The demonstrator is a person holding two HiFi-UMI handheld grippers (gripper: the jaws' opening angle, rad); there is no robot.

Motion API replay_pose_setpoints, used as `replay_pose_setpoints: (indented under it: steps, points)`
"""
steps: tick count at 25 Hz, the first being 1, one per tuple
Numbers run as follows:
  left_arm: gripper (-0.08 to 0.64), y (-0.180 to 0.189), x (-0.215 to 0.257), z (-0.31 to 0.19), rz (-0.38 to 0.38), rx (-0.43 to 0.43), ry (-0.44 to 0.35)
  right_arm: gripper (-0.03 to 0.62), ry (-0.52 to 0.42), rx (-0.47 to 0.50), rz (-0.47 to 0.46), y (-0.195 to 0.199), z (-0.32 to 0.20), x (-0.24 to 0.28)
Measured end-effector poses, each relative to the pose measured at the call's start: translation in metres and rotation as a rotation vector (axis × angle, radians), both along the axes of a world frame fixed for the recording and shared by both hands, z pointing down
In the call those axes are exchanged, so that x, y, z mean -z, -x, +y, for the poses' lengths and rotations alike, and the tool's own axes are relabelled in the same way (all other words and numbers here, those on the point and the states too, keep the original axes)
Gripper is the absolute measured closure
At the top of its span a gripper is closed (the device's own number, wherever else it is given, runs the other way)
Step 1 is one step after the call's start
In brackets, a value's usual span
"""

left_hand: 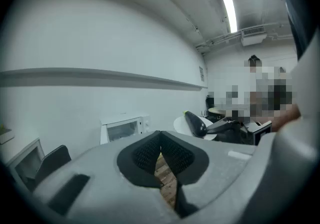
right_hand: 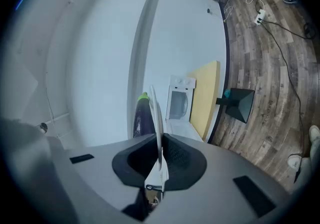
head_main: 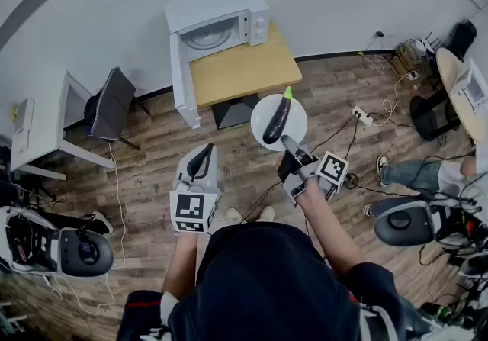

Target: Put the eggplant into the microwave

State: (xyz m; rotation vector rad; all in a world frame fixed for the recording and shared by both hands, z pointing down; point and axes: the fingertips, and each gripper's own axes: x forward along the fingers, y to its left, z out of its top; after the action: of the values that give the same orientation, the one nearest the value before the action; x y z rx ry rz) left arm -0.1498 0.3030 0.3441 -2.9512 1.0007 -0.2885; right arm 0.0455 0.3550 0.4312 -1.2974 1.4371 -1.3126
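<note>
1. In the head view, the microwave (head_main: 217,23) is seen at the far left end of a yellow table (head_main: 244,72), with its door (head_main: 183,84) swung open to the near left and its cavity exposed. The eggplant (head_main: 276,120) lies on a white plate (head_main: 299,124), its green stem end pointing far. The plate is held in the air over the wooden floor (head_main: 152,149), just off the near right corner of the table. The near rim of the plate is clamped by the right gripper (head_main: 290,145). The left gripper (head_main: 204,152) is held to the left of the plate, apart from it, aimed toward the open door. A dark chair (head_main: 113,103) stands further left.

2. In the left gripper view, the two dark pads are seen pressed together at their tips, with nothing between them; only floor shows through the gap below. The microwave is seen far ahead, and the eggplant on its plate to the right.

3. In the right gripper view, the plate is seen edge-on, pinched between the closed pads. The eggplant rests against the plate's left face, and the microwave and table are seen beyond it.
</note>
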Motion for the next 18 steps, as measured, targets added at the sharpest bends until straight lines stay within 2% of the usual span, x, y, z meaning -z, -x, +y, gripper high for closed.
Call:
replay_pose_setpoints:
  steps: [6, 18]
  points:
    - [0.545, -0.006, -0.002, -0.007, -0.002, 0.001, 0.007, 0.566, 0.016, 0.0, -0.056, -0.002, -0.006, -0.007]
    - [0.545, -0.031, -0.011, -0.001, -0.026, 0.013, 0.021, 0.566, 0.066, 0.017, -0.102, -0.021, -0.001, -0.028]
